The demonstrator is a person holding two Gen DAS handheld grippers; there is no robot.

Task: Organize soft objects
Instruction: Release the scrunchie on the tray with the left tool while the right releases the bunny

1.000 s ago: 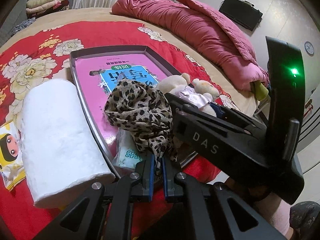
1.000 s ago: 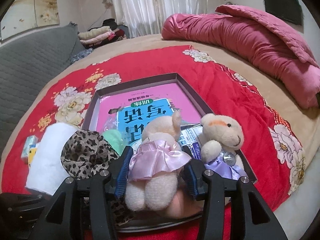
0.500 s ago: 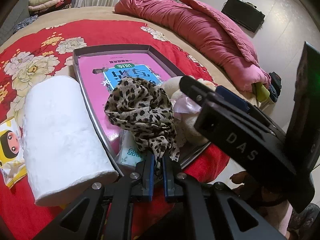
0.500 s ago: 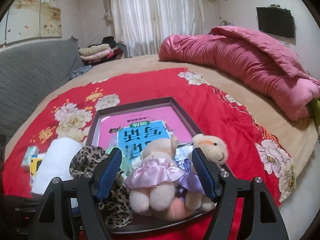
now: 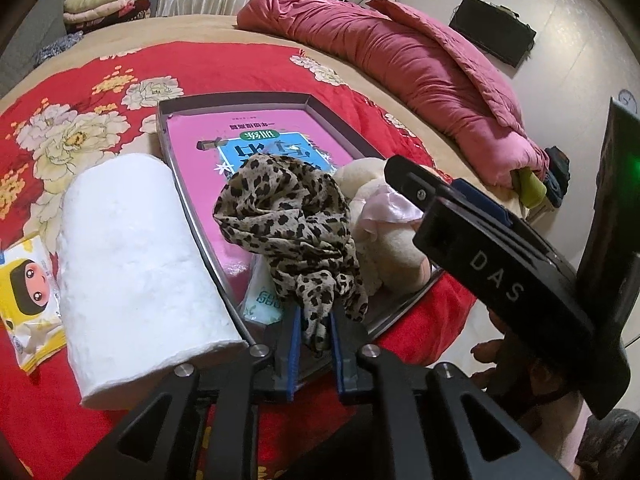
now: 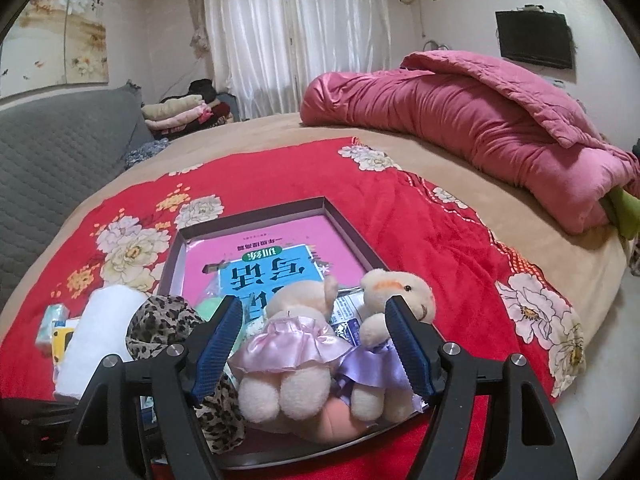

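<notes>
A: Item one, nearest. Left gripper (image 5: 314, 346), black with blue pads, angled down at the near rim of the tray. Its jaws stand narrow and have just been opening; a tail of the crumpled leopard-print fabric scarf (image 5: 288, 216) hangs between the pads. Whether they still pinch it I cannot tell.

B: And the scarf's lie?

A: It runs straight ahead of the left gripper, long axis away from it, bunched over the near part of the shallow dark rectangular tray (image 5: 236, 100). Judged: already inside the tray, so the left side's next move is likely a plain release and pull-back.

B: Item two?

A: Right gripper (image 6: 316, 344), same build, jaws spread wide and lately widened, holding nothing. Between its pads, untouched, the cream plush toy in a pink satin skirt (image 6: 296, 340) sits on the tray's near edge; the cream plush toy in a lilac skirt (image 6: 384, 320) is just beside it, partly behind the right pad.

B: What remains outside?

A: The white roll of soft paper (image 5: 132, 264), lying on the red floral bedspread (image 5: 80, 92) against the tray's left wall, axis along that wall. The left gripper is the nearer one. Beside it, a yellow cartoon-print tissue pack (image 5: 28, 292).

B: Farther back?

A: A pink-covered workbook (image 6: 276, 252) flat in the tray; beyond, a rolled pink quilt (image 6: 460, 120).
</notes>
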